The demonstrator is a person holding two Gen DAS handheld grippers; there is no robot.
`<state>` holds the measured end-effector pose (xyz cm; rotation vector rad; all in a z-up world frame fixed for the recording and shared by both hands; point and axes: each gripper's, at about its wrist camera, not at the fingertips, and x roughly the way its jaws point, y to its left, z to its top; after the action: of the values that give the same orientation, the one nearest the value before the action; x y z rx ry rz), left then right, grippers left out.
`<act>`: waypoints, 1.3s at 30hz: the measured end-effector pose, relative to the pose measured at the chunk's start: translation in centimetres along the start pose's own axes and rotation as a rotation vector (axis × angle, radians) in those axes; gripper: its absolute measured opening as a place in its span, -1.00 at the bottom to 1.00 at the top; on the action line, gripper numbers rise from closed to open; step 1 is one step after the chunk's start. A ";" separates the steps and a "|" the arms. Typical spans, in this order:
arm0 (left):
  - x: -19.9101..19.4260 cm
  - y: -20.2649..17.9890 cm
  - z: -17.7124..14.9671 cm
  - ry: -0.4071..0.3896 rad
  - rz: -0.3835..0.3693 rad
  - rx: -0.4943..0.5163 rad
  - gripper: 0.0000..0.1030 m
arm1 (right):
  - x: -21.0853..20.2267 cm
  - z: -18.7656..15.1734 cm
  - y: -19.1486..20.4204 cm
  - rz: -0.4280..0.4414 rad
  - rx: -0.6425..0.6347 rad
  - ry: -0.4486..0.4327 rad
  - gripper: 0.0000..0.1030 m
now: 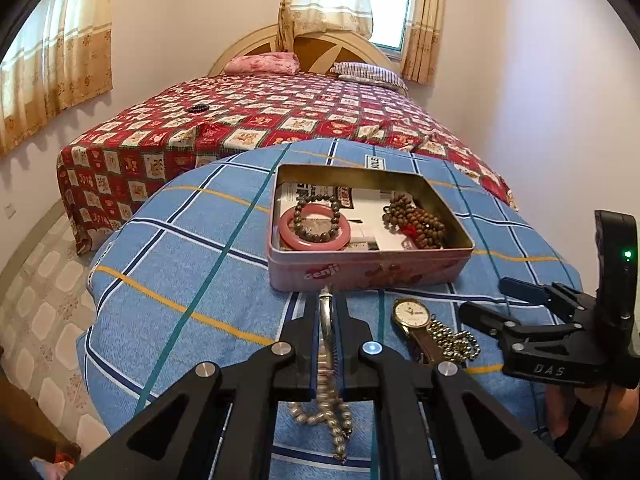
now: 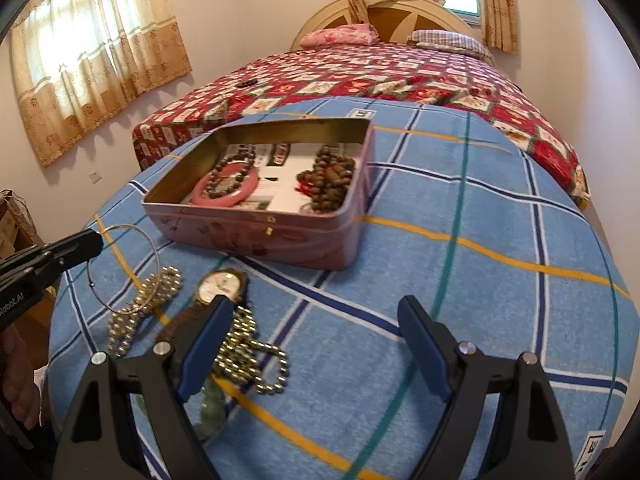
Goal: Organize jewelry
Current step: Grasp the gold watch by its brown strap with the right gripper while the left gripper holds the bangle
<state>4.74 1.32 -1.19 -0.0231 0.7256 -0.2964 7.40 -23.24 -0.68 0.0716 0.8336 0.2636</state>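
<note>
While one tin (image 1: 370,272) holds three bracelets, one watch (image 1: 411,314) lies outside.

One tin (image 1: 370,268), one watch (image 1: 411,314), two tools.

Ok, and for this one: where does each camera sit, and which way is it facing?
Left wrist: sits on the left gripper and looks along its fingers, shut on a thin bangle, toward the pink tin; the right gripper shows at right.
Right wrist: sits on the right gripper with its fingers open over the watch, facing the tin; the left gripper shows at left.
Shared: tin, watch, bed.
</note>
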 end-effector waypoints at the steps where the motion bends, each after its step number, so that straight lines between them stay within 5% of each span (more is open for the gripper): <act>1: -0.1 0.0 0.0 -0.004 0.001 0.000 -0.91 | 0.0 0.2 0.3 0.007 -0.006 0.000 0.68; 16: 0.4 1.5 -0.1 0.008 -0.004 -0.039 -0.91 | 3.1 0.8 4.9 0.058 -0.107 0.088 0.59; 26: 0.3 0.9 -0.3 0.005 -0.007 -0.017 -0.91 | 3.8 0.4 5.2 0.065 -0.141 0.134 -0.24; 39: -0.9 1.1 0.3 -0.023 -0.024 -0.032 -0.92 | 0.3 1.0 4.4 0.097 -0.107 0.001 -0.25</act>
<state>4.56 2.57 -0.55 -0.0659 0.7073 -0.3069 7.41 -18.87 0.51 0.0118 0.8166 0.3985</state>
